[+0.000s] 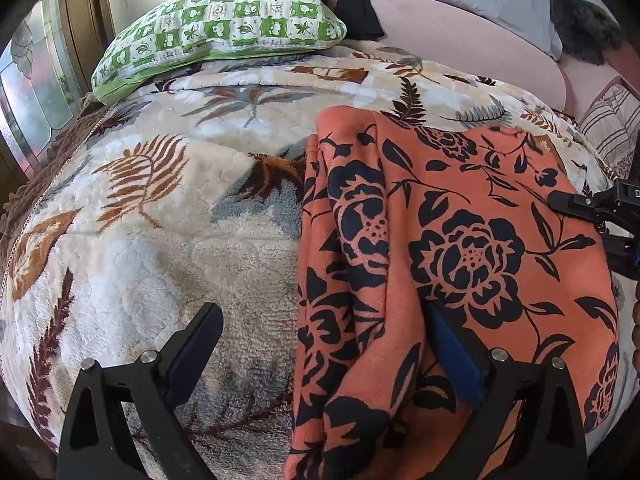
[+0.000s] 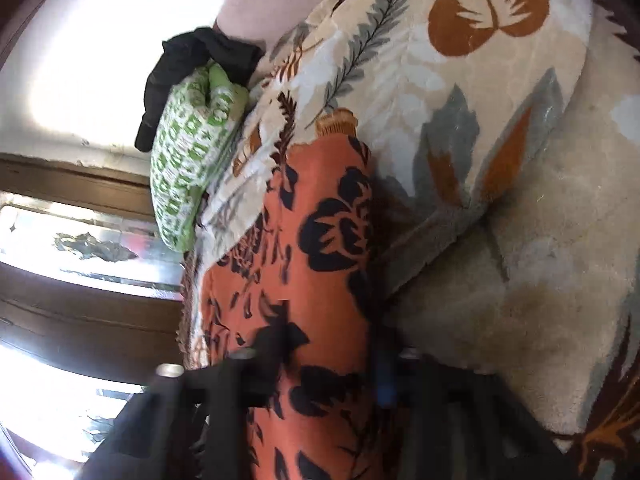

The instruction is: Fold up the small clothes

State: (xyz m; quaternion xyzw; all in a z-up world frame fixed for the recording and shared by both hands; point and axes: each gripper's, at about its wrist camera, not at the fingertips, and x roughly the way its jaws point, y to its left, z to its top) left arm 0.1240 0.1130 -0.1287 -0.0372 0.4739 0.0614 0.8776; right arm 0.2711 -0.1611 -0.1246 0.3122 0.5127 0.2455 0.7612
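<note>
Orange garment (image 1: 460,240) with a bold black rose-and-leaf print lies on the right half of a plush blanket (image 1: 160,240), its left edge bunched into long folds while the rest spreads fairly flat. In the left wrist view, the left gripper (image 1: 324,348) stands with its fingers wide apart, the left finger (image 1: 196,344) over bare blanket and the right one, blue-padded, pressed into a crease of the cloth. The right gripper (image 1: 592,204) reaches in from the right edge onto the garment's far side. The blanket is cream with brown and grey fern leaves; a green-and-white checked pillow (image 1: 224,28) sits at its head (dark clothing heaped behind it), with a pink backrest (image 1: 460,40) and a patterned glass window (image 1: 32,80) nearby. In the right wrist view, tilted and motion-blurred, the garment (image 2: 312,260) runs up the frame between the fingers of the right gripper (image 2: 332,356), which seem set apart on either side of it, though I cannot tell whether they pinch it. No writing is readable.
</note>
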